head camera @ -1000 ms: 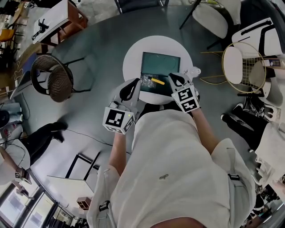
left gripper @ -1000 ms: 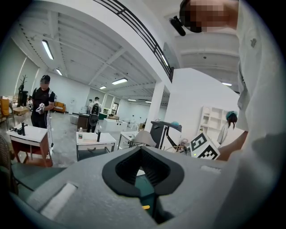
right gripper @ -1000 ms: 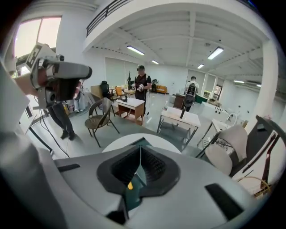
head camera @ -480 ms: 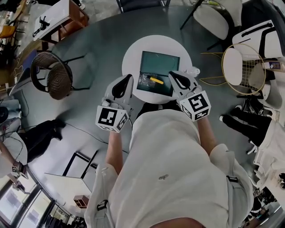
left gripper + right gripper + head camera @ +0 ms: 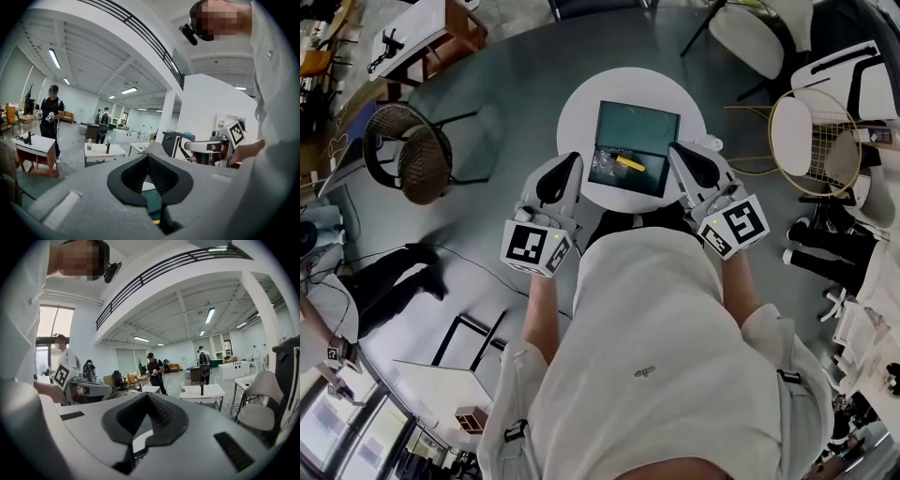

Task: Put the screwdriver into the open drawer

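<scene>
The person's white top (image 5: 666, 356) fills the lower half of the head view and hides both forearms down to the wrists. Beyond it lies a grey floor (image 5: 506, 103), with a wicker chair (image 5: 420, 164) at the left and a wire chair (image 5: 811, 131) at the right. Straight ahead is a round white bench (image 5: 581, 117), and a square dark green drawer (image 5: 637, 131) sits open on it. The left gripper (image 5: 570, 161) is at the bench's near-left edge and the right gripper (image 5: 677, 150) at the drawer's near-right corner, neither touching the tool. Each carries a marker cube, the left one (image 5: 534, 246) and the right one (image 5: 736, 228), printed with black-and-white square patterns rather than letters. In the left gripper view the fingers (image 5: 136, 173) meet at their tips with nothing between them. The right gripper's fingers (image 5: 161, 416) are likewise closed tip to tip and empty. The screwdriver (image 5: 629, 164) lies inside the drawer near its front edge, its yellow handle plain to see. The shaft and the shiny, crinkled stuff beside it are too small to make out.
</scene>
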Available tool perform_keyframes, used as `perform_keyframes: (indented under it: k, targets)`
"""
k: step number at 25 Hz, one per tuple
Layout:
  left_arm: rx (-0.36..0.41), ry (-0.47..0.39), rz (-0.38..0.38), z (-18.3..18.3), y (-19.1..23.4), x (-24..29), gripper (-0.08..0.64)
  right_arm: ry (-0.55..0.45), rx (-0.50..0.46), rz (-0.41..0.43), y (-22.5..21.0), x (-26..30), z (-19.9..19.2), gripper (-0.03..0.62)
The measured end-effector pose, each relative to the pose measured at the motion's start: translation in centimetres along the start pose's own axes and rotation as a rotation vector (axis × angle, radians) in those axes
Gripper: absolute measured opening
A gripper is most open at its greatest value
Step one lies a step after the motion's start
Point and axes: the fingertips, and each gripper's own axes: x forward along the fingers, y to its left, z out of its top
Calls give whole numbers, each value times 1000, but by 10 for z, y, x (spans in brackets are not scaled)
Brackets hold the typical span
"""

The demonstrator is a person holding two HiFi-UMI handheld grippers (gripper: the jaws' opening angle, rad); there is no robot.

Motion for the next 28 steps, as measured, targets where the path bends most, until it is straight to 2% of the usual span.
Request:
perform_keyframes:
  k: [8,15,22,25,28]
  targets:
    - [9,0,8,-8,-13,0,9,-17,-1,8,0,-12,5,5]
    - [25,-13,56,-8,-39,-16,9,-26,-38,47,9,-29,8,5]
    - [-13,-35,82,-13,-97,-14,9,-31,-53,50,-4,-95,1,5]
    - [-17,-15,74,-23,-130,-13,9,-28,-35,47,-10,-130,-12,5]
    - [-55,-42,80,-28,-163,-20,9,-20,-28,61,-8,-167,-25,5]
